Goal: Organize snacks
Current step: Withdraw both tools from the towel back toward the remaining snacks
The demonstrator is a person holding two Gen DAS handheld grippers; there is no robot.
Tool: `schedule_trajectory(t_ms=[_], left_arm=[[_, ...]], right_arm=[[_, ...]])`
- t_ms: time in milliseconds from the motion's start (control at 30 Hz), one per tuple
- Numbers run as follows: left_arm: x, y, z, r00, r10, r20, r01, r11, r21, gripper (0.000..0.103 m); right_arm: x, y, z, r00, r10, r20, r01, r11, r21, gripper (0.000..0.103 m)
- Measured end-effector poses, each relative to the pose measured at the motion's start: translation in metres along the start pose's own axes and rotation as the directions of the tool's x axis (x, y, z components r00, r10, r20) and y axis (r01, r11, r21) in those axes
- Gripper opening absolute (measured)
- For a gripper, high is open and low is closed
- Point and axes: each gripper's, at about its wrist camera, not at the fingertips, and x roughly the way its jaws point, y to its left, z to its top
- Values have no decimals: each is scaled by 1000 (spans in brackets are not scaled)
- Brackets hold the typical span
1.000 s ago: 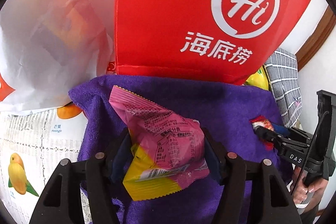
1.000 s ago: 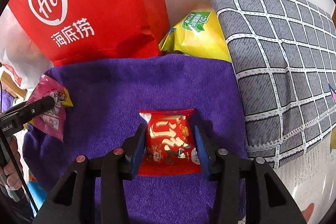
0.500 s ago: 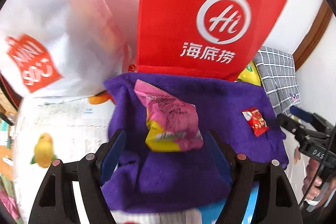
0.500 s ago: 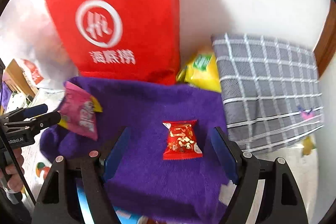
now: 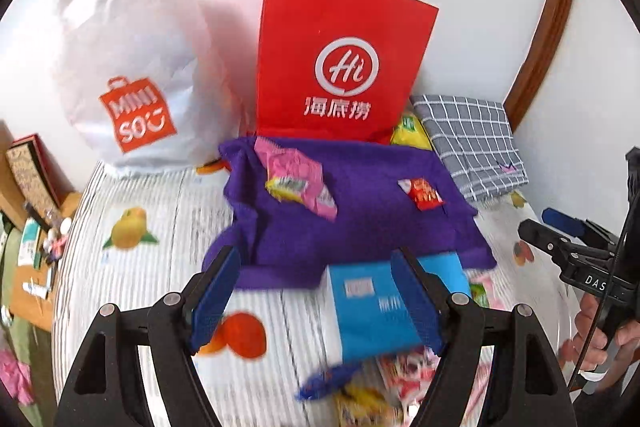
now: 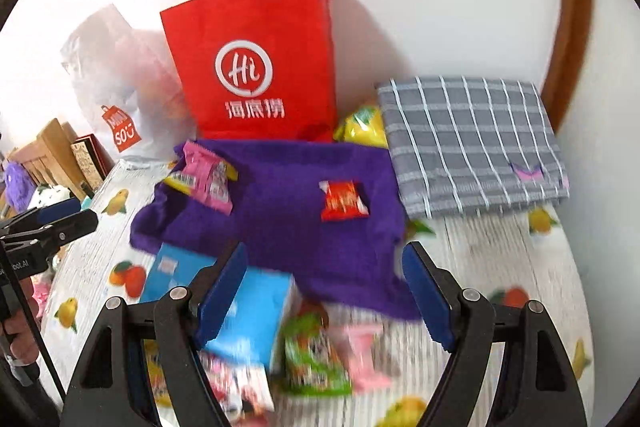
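Left wrist view, nearest first: left gripper (image 5: pixel 316 295) w/ jaws spread wide, nothing between them, hanging above the fruit-print tablecloth (image 5: pixel 132 267). Right gripper (image 6: pixel 324 291) same deal in its own view: jaws wide apart, empty, above the near clutter.

Just past the fingers, a blue box (image 6: pixel 244 315) lies flat, its far end at or under the near hem of the purple towel (image 6: pixel 280 227); can't tell which. Beside it a loose heap of unsorted snacks: green packet (image 6: pixel 312 355), pink packet (image 6: pixel 366 355), more below, blurred. Prob the supply pile, kept closest for easy reach.

Mid-distance, the towel is spread as the sorting spot. On it, well apart: pink-yellow snack bag (image 5: pixel 298 183) at the left, small red packet (image 6: pixel 342 201) at the right. One per side, so each gripper seems to own its half; looks like two items placed, many left.

Behind: red paper bag (image 5: pixel 340 55) upright vs the wall, a yellow chip bag (image 6: pixel 362 127) tucked between it and a folded grey checked cloth (image 6: pixel 472 143). White Miniso bag (image 5: pixel 128 67) stands far left.

Next, likely both claws drop to the near heap for fresh picks.
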Motion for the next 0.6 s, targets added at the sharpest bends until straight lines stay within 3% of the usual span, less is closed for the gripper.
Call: schedule_trajectory(t_ms=[200, 367, 500, 600], left_arm=[[-9, 7, -34, 999, 13, -33, -14, 1000, -24, 76], [-9, 18, -59, 998, 39, -54, -42, 998, -51, 76], [-6, 33, -75, 995, 60, -81, -68, 993, -96, 76], [-6, 42, -82, 993, 77, -94, -88, 989, -117, 76]], right_arm=[[-1, -21, -43, 998, -22, -53, 25, 998, 52, 78], [19, -41, -72, 993, -37, -113, 47, 994, 93, 61], [42, -47, -80, 990, -21, -142, 35, 995, 95, 56], [62, -50, -81, 984, -17, -178, 35, 995, 94, 46]])
